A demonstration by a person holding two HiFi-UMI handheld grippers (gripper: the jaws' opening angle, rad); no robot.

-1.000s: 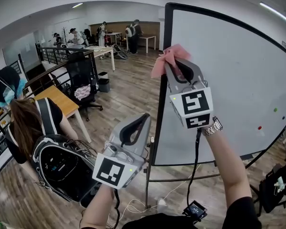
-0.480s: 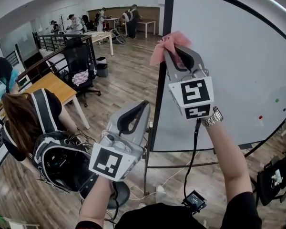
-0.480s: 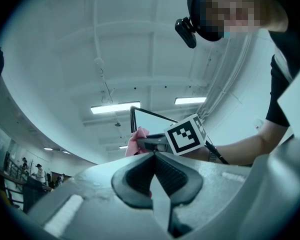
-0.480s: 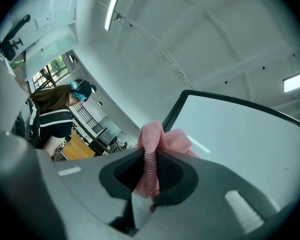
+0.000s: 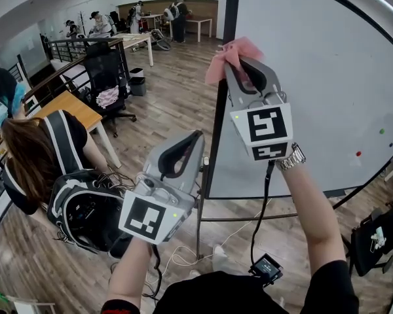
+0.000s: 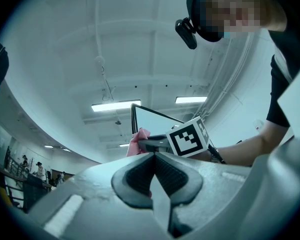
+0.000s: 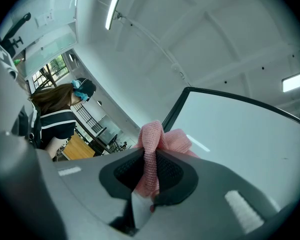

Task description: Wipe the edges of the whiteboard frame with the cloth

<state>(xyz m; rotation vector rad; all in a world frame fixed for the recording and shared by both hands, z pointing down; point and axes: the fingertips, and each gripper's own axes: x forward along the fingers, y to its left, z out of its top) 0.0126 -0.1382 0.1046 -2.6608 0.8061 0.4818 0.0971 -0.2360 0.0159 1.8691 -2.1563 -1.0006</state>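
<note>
Well, I'm looking into an open office with a wood floor (image 5: 170, 110), a desk (image 5: 72, 113) and a swivel chair (image 5: 108, 70) at left. The whiteboard (image 5: 314, 97) fills the right, and its dark frame (image 5: 224, 110) runs upright past my right gripper (image 5: 239, 61). That gripper's jaws pinch the pink cloth (image 5: 230, 52), bunched above the tips beside the frame; whether it touches I can't tell. My left gripper (image 5: 195, 136) hangs lower, jaws pressed together on nothing. The board's top is cut off.
</note>
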